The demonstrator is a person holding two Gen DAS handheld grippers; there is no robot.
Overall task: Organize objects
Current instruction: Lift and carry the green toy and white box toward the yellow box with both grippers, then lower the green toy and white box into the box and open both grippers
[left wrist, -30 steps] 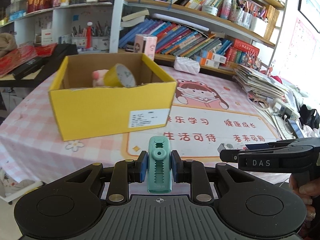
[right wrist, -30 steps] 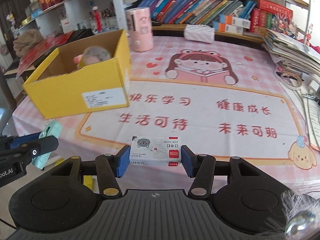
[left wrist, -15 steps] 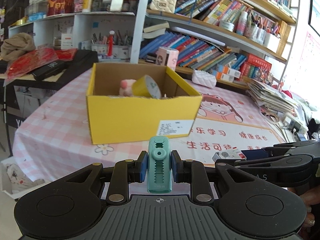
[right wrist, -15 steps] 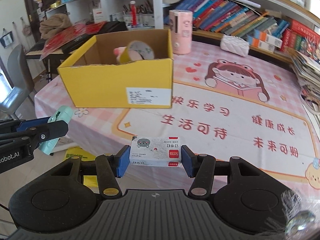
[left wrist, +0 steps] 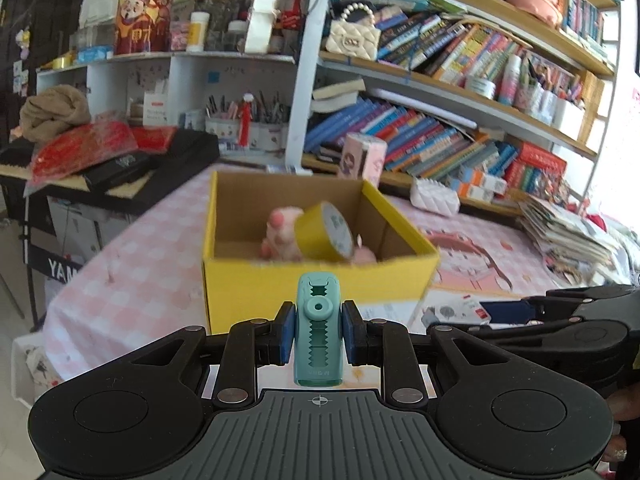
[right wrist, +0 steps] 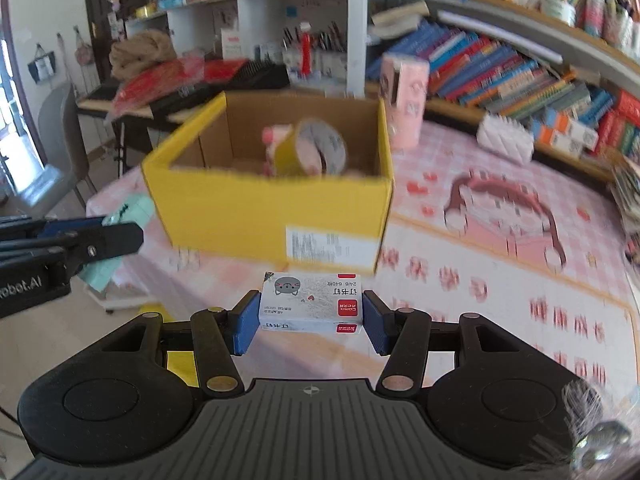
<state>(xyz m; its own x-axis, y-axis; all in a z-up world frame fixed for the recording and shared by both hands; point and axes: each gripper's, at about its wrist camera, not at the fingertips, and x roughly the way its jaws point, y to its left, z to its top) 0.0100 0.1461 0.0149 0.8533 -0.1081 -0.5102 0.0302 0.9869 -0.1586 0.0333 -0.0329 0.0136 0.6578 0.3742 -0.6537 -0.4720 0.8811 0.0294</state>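
A yellow box (right wrist: 264,216) sits open on the pink-checked table (right wrist: 500,280). The right gripper (right wrist: 311,316) clamps a staple box (right wrist: 311,302), the left gripper (left wrist: 318,334) pinches a teal eraser (left wrist: 318,330); both should clear the near wall before letting go.

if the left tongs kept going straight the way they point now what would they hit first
Most likely the near wall of the yellow box, which stands right ahead of the left tongs and the teal eraser they grip. Depth is hard to read, so they might just clear the rim and reach the tape roll inside.
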